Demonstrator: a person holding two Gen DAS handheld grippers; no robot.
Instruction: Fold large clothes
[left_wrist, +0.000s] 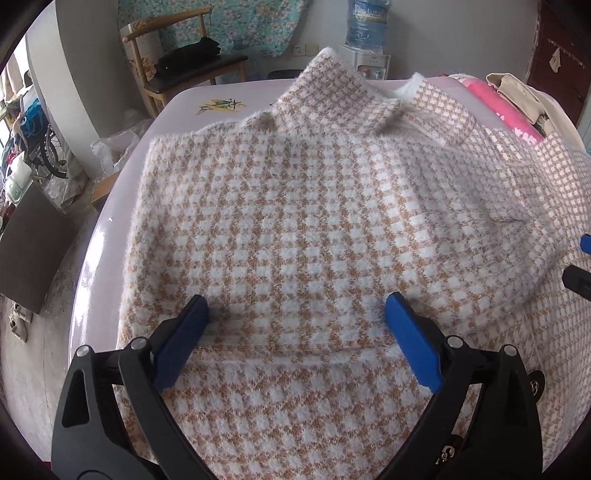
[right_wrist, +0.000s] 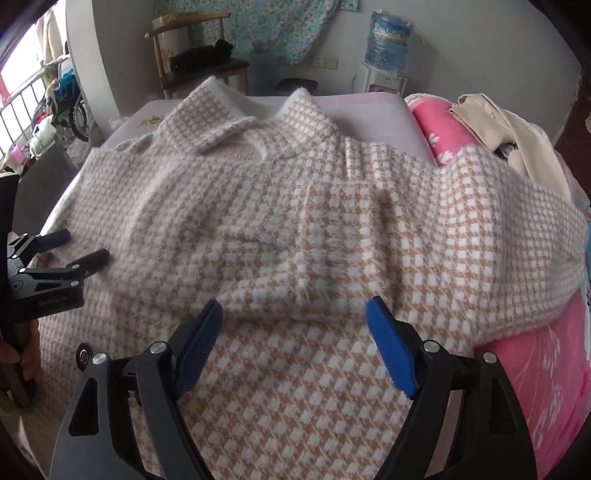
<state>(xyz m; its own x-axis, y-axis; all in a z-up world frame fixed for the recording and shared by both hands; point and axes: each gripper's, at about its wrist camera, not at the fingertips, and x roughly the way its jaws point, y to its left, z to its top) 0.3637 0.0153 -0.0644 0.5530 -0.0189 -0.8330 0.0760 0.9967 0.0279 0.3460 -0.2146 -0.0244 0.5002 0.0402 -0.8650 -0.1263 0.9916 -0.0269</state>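
Observation:
A fuzzy tan-and-white houndstooth coat (left_wrist: 314, 229) lies spread on a pale table (left_wrist: 192, 103), collar at the far end. It also fills the right wrist view (right_wrist: 314, 221), with folded layers across its middle. My left gripper (left_wrist: 295, 314) is open, its blue pads just above a folded edge, holding nothing. It also shows at the left of the right wrist view (right_wrist: 83, 245). My right gripper (right_wrist: 293, 314) is open over the coat's near fold, empty. Its tips show at the right edge of the left wrist view (left_wrist: 581, 262).
A pink patterned blanket (right_wrist: 436, 133) and a beige garment (right_wrist: 491, 125) lie at the right. A wooden chair (left_wrist: 184, 70) with dark clothes and a water dispenser (left_wrist: 367, 33) stand behind the table. A dark board (left_wrist: 29, 243) leans at the left.

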